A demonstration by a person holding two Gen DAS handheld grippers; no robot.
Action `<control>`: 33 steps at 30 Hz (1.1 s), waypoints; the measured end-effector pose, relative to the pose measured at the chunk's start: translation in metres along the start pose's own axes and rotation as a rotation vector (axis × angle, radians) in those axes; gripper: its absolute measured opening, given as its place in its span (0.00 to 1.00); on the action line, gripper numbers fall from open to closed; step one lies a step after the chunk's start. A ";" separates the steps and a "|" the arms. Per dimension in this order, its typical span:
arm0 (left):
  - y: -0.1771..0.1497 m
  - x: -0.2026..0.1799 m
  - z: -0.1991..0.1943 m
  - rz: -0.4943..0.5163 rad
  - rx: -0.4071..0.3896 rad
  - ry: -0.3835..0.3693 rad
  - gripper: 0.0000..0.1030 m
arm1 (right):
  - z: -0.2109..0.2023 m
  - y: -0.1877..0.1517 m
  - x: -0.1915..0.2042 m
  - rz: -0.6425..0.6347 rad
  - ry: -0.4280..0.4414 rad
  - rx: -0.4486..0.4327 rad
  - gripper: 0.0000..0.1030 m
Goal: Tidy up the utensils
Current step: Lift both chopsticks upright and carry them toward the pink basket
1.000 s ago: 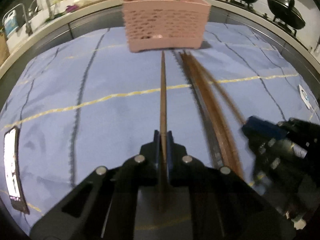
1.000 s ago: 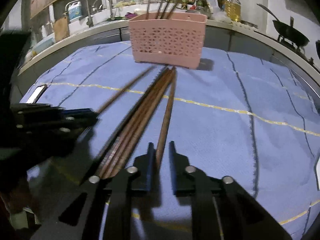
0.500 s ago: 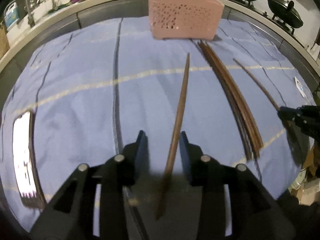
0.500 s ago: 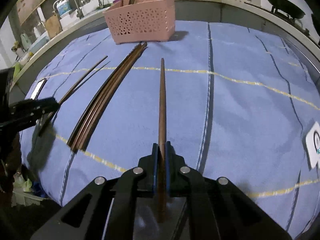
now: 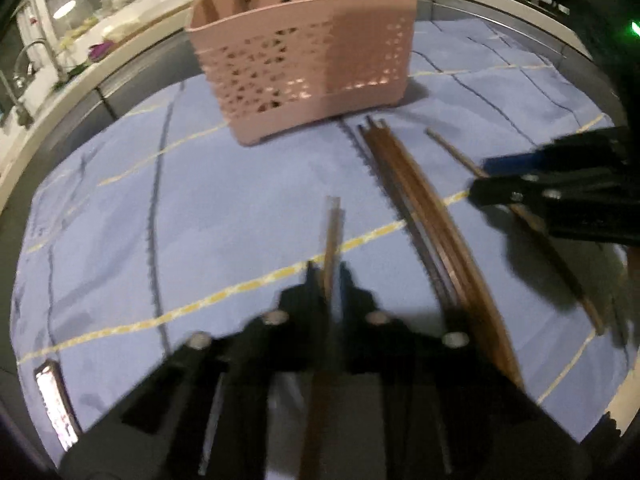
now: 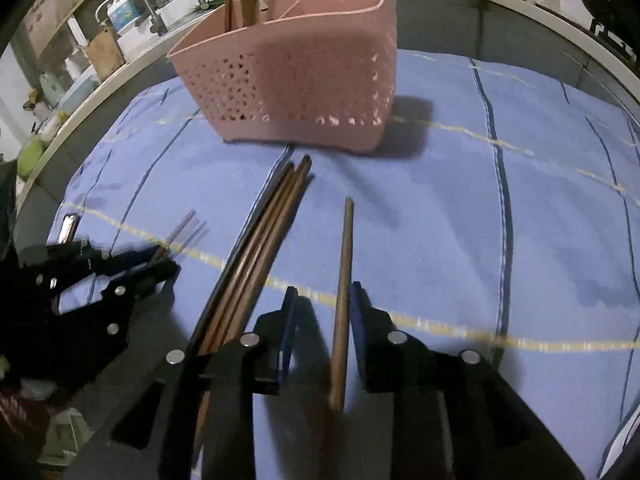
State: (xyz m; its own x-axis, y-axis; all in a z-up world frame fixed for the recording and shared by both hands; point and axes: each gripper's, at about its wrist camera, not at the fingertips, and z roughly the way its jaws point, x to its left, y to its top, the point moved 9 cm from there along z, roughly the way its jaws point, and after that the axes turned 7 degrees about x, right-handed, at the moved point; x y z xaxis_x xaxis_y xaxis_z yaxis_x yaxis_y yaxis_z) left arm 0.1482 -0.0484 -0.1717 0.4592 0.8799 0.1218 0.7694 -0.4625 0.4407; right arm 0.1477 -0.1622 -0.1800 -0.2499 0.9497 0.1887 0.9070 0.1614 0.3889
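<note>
Chopsticks lie bundled (image 6: 256,256) on the blue cloth (image 6: 440,220) before the pink basket (image 6: 296,80), the left gripper (image 5: 330,276) pinching one stick (image 5: 333,240), the right gripper (image 6: 322,304) spread wide around a loose one (image 6: 345,280), so close squarely, lift level, then tip it in.

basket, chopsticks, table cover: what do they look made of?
Pink basket: looks like moulded plastic, matte, with a perforated lattice wall. Chopsticks: probably wood or bamboo, brown with a slight sheen; grain not resolvable. Blue cover: woven cloth, matte, with creases and printed or stitched lines.
</note>
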 end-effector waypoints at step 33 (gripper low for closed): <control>0.066 0.059 -0.213 -0.134 -0.442 -0.058 0.05 | -0.201 0.038 0.084 -0.176 0.018 -0.579 0.05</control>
State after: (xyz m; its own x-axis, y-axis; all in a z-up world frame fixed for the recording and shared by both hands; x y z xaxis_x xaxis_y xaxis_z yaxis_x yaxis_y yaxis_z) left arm 0.1313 -0.0035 0.0543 0.4028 0.9152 -0.0068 0.5659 -0.2433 0.7877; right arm 0.0925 -0.1301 0.0319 -0.3896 0.9165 0.0905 0.5211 0.1383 0.8422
